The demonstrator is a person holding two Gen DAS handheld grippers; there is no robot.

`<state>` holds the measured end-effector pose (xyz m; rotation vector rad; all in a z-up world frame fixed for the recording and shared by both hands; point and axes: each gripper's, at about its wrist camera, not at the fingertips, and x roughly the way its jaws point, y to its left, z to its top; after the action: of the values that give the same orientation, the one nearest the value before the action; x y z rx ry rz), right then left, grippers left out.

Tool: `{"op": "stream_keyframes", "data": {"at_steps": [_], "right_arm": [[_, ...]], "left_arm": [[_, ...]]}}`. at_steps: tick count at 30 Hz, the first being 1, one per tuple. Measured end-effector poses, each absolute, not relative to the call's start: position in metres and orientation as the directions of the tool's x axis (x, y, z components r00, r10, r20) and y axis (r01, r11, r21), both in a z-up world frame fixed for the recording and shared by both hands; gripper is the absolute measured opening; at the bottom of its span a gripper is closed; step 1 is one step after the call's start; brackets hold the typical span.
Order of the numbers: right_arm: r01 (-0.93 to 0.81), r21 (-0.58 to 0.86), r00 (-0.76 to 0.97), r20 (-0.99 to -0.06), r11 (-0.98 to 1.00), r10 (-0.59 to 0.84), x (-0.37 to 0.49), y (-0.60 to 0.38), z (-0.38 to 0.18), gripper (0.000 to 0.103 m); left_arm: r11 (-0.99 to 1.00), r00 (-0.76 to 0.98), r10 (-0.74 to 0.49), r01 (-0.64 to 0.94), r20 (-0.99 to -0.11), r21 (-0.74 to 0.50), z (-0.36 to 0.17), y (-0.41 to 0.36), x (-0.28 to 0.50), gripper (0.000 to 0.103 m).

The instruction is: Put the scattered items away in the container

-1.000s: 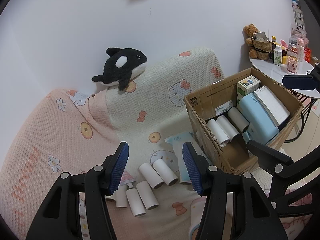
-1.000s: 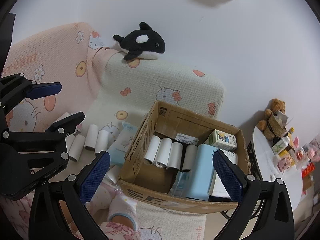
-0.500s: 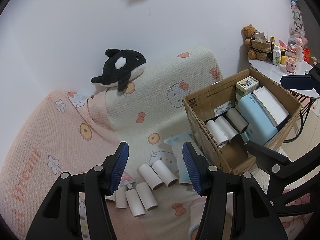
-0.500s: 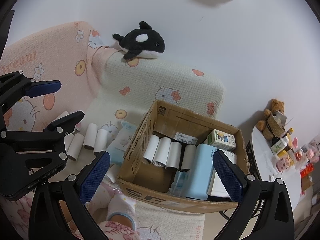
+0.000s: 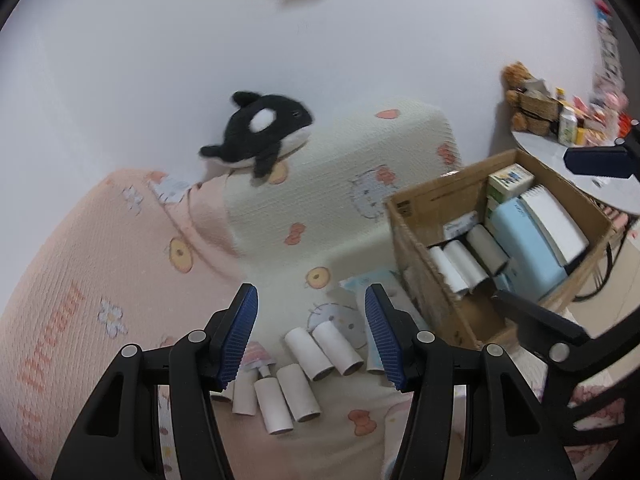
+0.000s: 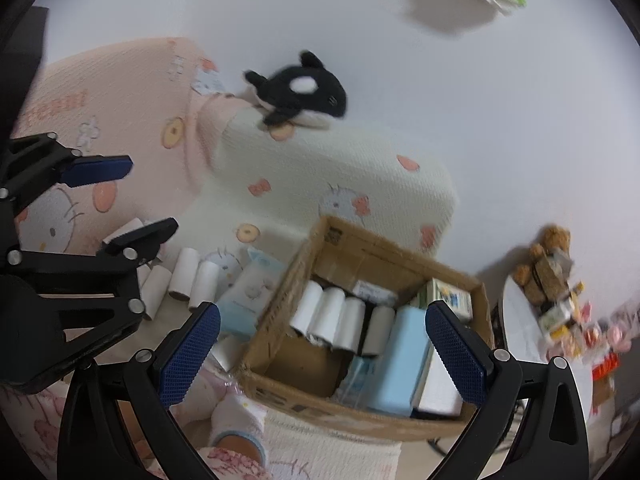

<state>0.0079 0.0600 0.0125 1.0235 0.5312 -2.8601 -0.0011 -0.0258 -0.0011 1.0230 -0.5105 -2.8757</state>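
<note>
A cardboard box point(image 5: 416, 240) point(image 6: 276, 308) stands on the sofa seat, holding paper rolls point(image 6: 332, 316), a light blue case point(image 6: 400, 364) and a small carton. Several loose cardboard tubes point(image 5: 316, 352) point(image 6: 184, 272) lie on the cushion left of the box, with a pale blue tissue pack point(image 6: 252, 292) beside them. My left gripper point(image 5: 312, 336) hovers open above the tubes with nothing between its fingers. Wide open and holding nothing, my right gripper point(image 6: 320, 352) hangs over the box's near side.
A black and white orca plush point(image 5: 260, 132) sits on the sofa back. At the far right, a round white side table point(image 6: 532, 328) carries a teddy bear point(image 5: 520, 92) and small bottles. A person's socked foot point(image 6: 236, 420) rests by the box's front.
Both views have shifted slightly and are blurred by motion; the left gripper has drifted a little relative to the tubes. Both grippers stay open and empty.
</note>
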Motion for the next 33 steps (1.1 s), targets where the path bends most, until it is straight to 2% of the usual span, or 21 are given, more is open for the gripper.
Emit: {"op": "stream_keyframes", "data": {"at_steps": [5,10,15,19,22,27,29,31,33], "right_arm": [[0.261,-0.347,-0.801,-0.598,-0.901,-0.001,0.003,0.036,0.014,0.102],[0.394,-0.291,-0.744,-0.657,-0.872,-0.117,-0.017,0.014,0.009,0.102],[0.425,-0.298,-0.717,-0.687,-0.855,-0.117,-0.037,-0.006,0.006,0.102],[0.465,-0.202,-0.665,-0.723,-0.862,-0.189,-0.055,-0.014,0.008,0.101],[0.476,-0.083,-0.617,-0.741,-0.875,-0.265,-0.07,-0.02,0.004,0.101],[0.478,0.116,-0.54,-0.743,-0.871,-0.395,-0.093,-0.03,-0.018,0.09],[0.456,0.174,-0.519,-0.744,-0.873,-0.42,-0.1,-0.031,-0.03,0.079],[0.429,0.198,-0.503,-0.758,-0.881,-0.415,-0.107,-0.033,-0.045,0.071],[0.408,0.176,-0.505,-0.774,-0.896,-0.382,-0.11,-0.036,-0.061,0.067]], "left_arm": [[-0.967,-0.76,-0.2,0.051,-0.619,0.25,-0.003,-0.063,-0.006,0.06],[-0.968,-0.73,-0.251,0.197,-0.636,0.156,-0.01,-0.117,-0.003,0.06],[-0.957,-0.718,-0.257,0.282,-0.647,0.067,-0.021,-0.163,0.009,0.06],[-0.945,-0.721,-0.236,0.327,-0.652,-0.02,-0.032,-0.191,0.019,0.06],[-0.952,-0.756,-0.168,0.291,-0.633,-0.094,-0.043,-0.203,0.027,0.059],[-0.954,-0.774,-0.052,0.225,-0.632,-0.196,-0.074,-0.214,0.029,0.05],[-0.948,-0.786,-0.037,0.223,-0.617,-0.227,-0.088,-0.217,0.03,0.048],[-0.93,-0.805,-0.009,0.225,-0.594,-0.29,-0.103,-0.221,0.032,0.044],[-0.907,-0.794,0.028,0.236,-0.607,-0.349,-0.123,-0.228,0.029,0.036]]}}
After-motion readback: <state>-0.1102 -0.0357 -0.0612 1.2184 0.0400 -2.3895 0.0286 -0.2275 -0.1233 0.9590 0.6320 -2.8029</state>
